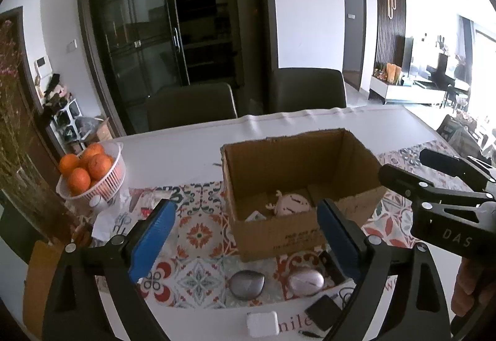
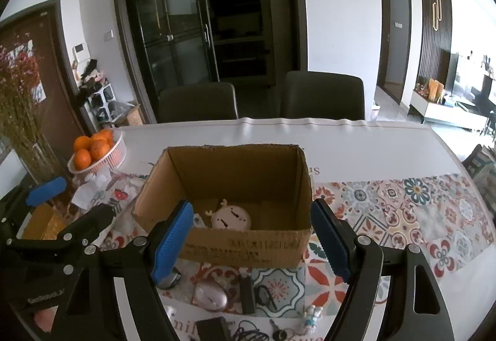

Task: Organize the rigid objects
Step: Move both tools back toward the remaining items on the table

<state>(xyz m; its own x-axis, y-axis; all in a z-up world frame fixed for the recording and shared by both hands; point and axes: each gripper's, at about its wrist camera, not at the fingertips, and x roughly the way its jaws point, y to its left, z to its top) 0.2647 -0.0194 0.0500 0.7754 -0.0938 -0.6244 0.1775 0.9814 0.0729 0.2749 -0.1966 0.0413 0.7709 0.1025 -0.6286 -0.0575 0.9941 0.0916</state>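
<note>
1. Patterned cloth (image 1: pixel 198 235) runs across the white table, and from my left wrist view the cardboard box (image 1: pixel 279 235) stands ahead and a little to the right of my left gripper (image 1: pixel 245 235), whose blue pads are spread wide with nothing between them. Below the fingers, on the near side of the box, lie a grey mouse (image 1: pixel 247 284) and a pinkish mouse (image 1: pixel 305 281), side by side, with a white adapter (image 1: pixel 262 323) nearer still. My right gripper (image 1: pixel 403 167) reaches in from the right edge.

2. From my right wrist view the box (image 2: pixel 245 245) sits dead ahead, framed by my right gripper (image 2: pixel 251 241), also released and empty. A round pink toy (image 2: pixel 231 218) already rests inside. The pinkish mouse (image 2: pixel 210 296) lies low and left of centre, its long axis pointing roughly towards the box; I judge my left hand nearer the grey one, my right nearer this one.
</note>
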